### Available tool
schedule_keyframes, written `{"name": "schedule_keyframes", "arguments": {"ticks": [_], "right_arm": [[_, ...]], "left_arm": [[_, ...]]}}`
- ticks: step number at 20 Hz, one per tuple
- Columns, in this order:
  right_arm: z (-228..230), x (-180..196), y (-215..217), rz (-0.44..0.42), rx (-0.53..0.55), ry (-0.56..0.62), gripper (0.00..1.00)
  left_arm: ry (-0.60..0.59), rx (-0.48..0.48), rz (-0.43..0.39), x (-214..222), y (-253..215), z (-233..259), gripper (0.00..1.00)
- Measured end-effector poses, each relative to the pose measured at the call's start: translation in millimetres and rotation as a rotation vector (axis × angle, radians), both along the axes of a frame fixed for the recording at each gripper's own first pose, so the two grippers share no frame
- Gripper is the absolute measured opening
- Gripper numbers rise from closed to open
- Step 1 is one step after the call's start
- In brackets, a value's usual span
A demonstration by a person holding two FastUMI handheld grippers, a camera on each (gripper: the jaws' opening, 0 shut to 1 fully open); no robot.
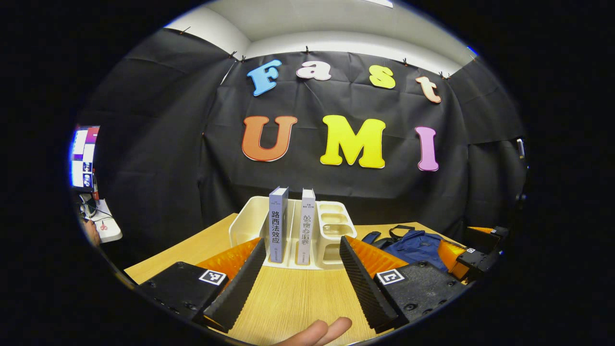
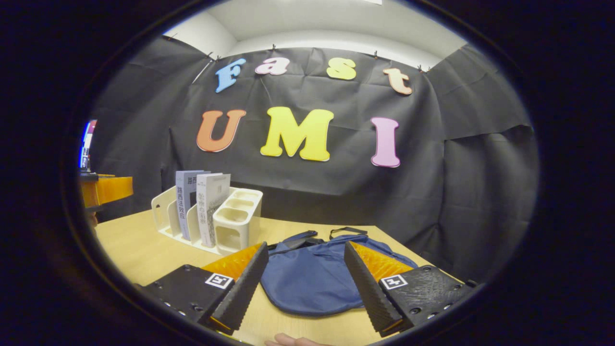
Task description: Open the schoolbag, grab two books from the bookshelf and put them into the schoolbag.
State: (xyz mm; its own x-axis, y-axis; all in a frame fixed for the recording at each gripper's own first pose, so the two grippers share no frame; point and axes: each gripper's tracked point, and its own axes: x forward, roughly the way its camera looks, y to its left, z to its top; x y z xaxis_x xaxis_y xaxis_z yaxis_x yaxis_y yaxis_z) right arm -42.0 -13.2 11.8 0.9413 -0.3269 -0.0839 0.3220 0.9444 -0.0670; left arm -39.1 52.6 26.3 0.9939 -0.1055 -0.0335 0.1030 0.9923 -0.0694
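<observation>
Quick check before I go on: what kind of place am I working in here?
Likely a staged recording booth, not a home: black cloth wall pinned around a wooden table, with a white bookshelf and blue schoolbag set out, and a monitor desk beyond.

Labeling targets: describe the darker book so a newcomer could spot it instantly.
On the wooden table stands a white slotted bookshelf holding two upright books. The target is the grey-blue book, left of the paler book in the left gripper view, farther from the shelf's small cup compartments.

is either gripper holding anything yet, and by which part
Nothing is held. The left gripper is open, facing the two books; the right gripper is open over the schoolbag.
</observation>
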Motion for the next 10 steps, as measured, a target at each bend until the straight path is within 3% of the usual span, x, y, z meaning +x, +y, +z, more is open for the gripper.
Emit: {"name": "schedule_keyframes", "arguments": {"ticks": [5, 10], "right_arm": [[-30, 16, 9, 0.016, -0.023, 0.087, 0.95], [-96, 39, 30, 0.061, -0.024, 0.288, 0.96]], "left_arm": [[0.004, 0.002, 0.014, 4, 10, -2, 0.97], [0.021, 0.014, 0.032, 7, 18, -6, 0.98]]}}
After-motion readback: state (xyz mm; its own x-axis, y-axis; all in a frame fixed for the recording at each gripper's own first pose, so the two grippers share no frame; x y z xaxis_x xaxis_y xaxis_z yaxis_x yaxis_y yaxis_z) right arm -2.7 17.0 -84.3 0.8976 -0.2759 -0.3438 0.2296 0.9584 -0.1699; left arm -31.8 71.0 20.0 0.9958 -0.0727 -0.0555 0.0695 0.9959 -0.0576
